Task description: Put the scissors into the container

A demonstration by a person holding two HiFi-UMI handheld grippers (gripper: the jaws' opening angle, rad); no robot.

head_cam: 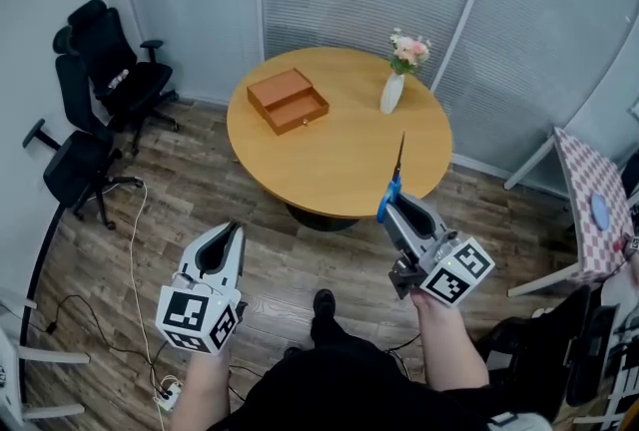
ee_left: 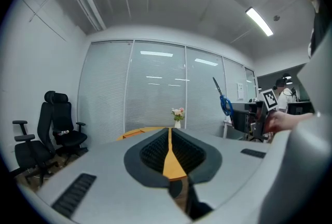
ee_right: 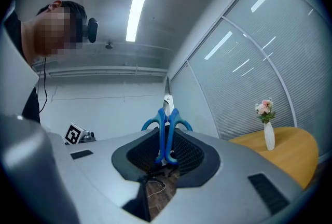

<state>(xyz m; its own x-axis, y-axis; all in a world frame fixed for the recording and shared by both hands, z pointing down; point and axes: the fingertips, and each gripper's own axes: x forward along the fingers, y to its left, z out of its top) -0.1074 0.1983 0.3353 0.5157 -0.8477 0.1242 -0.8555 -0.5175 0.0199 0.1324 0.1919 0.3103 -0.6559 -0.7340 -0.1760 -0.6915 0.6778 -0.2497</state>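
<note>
Blue-handled scissors (head_cam: 392,183) are clamped by their handles in my right gripper (head_cam: 401,207), which is shut on them. It hovers just off the near edge of the round wooden table (head_cam: 349,160), blades pointing up and away. In the right gripper view the scissors (ee_right: 166,129) stand upright between the pads. The container, an open wooden box (head_cam: 288,100), lies at the table's far left. My left gripper (head_cam: 224,241) hangs low over the floor at the left, shut and empty. In the left gripper view, its pads (ee_left: 155,153) are pressed together, and the scissors (ee_left: 223,99) show at the right.
A white vase of flowers (head_cam: 393,90) stands at the table's far right. Black office chairs (head_cam: 105,70) crowd the left wall. A checked-cloth table (head_cam: 589,205) is at the right edge. A cable (head_cam: 135,249) trails over the wooden floor. Glass partitions close off the back.
</note>
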